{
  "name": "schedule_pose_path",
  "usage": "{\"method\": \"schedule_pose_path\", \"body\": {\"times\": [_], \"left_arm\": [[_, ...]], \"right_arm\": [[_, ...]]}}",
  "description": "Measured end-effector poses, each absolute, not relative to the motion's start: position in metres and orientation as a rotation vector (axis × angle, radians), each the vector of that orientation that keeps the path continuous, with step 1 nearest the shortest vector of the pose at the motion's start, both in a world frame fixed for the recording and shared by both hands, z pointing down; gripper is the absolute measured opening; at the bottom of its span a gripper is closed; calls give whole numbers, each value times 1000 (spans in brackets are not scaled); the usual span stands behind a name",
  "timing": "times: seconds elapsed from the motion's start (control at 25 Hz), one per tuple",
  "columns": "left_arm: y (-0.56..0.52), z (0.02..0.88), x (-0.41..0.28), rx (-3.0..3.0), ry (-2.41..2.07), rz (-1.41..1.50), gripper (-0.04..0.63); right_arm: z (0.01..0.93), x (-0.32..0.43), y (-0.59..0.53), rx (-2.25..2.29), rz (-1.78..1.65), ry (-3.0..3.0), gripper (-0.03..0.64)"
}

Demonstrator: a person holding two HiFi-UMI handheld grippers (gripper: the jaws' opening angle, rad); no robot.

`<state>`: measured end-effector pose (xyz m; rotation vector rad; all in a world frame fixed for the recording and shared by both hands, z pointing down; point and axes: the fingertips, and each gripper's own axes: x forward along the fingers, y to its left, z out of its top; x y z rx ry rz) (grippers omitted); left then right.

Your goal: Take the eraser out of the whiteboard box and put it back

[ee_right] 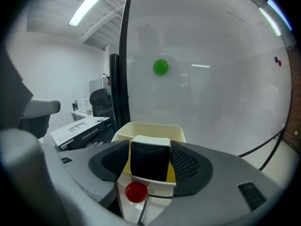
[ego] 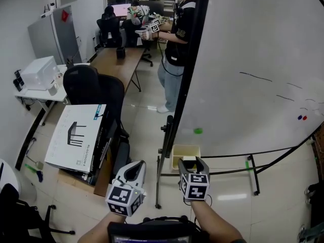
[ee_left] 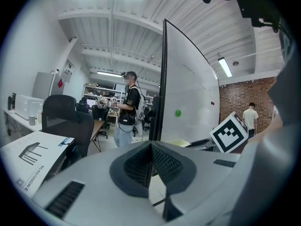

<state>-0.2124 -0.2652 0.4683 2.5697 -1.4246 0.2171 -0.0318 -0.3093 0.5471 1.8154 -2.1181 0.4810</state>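
Note:
The cream whiteboard box (ee_right: 146, 126) hangs at the foot of the whiteboard (ego: 253, 59), with a red round magnet (ee_right: 136, 192) on its front. The eraser (ee_right: 150, 160), white-backed with a black felt face, stands in the box between the pads of my right gripper (ee_right: 150, 166). Both pads lie against its sides, so the gripper is shut on it. From the head view, the right gripper (ego: 194, 162) reaches into the box (ego: 186, 150). My left gripper (ego: 132, 168) hangs to the left of the box, away from it. Its jaws (ee_left: 151, 163) meet with nothing between them.
A green magnet (ego: 198, 131) sticks to the board above the box. The board's black frame and legs (ego: 167, 135) stand beside the box. On the left are a printed carton (ego: 76, 135), an office chair (ego: 93, 87) and a long desk (ego: 114, 59). A person (ego: 174, 39) stands beyond.

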Motion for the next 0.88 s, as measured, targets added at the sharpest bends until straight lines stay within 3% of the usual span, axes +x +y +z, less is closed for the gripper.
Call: {"method": "schedule_pose_path", "body": {"times": [0.32, 0.88], "left_arm": [[-266, 466, -201, 2569, -1408, 202, 28], [-232, 363, -157, 2698, -1401, 66, 26]], "right_arm": [[532, -29, -306, 1817, 528, -2174, 284], [325, 35, -233, 1864, 266, -2605, 284]]}}
